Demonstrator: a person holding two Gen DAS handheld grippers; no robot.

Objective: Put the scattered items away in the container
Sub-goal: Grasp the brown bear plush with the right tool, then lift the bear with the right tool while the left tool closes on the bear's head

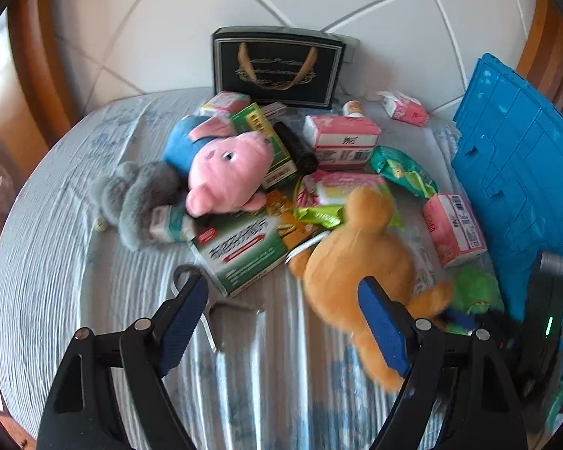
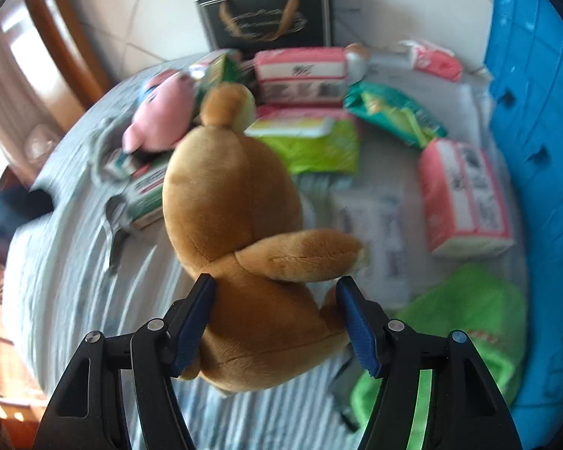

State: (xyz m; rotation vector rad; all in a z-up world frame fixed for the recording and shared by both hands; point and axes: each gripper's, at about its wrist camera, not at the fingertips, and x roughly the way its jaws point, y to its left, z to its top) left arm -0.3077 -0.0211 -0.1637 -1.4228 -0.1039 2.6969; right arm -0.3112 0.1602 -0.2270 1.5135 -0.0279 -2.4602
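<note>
Scene: a heap of items is spread on a striped cloth (image 1: 56, 247); a blue crate (image 1: 518, 172) stands along its right edge, judged to be the container.
Bear (image 2: 236, 232): a brown plush bear lies at the near edge of the heap, close to the crate, so it is judged the first pick.
Right claw (image 2: 276, 324): it is set around the bear's lower body, angled steeply down; the left pad (image 2: 193, 328) is pressed into the plush, and the right pad touches its edge. The bear is judged gripped.
Left claw (image 1: 285, 326): it is held wide with nothing between the fingers; its right finger merely overlaps the bear in view.
Left target: a green box (image 1: 240, 255) lies just ahead and is judged next.
Others: pink pig (image 1: 225, 172), grey plush (image 1: 139, 198), pink tissue packs (image 1: 454, 228) and green plush (image 2: 469, 322) are not yet tidied.
</note>
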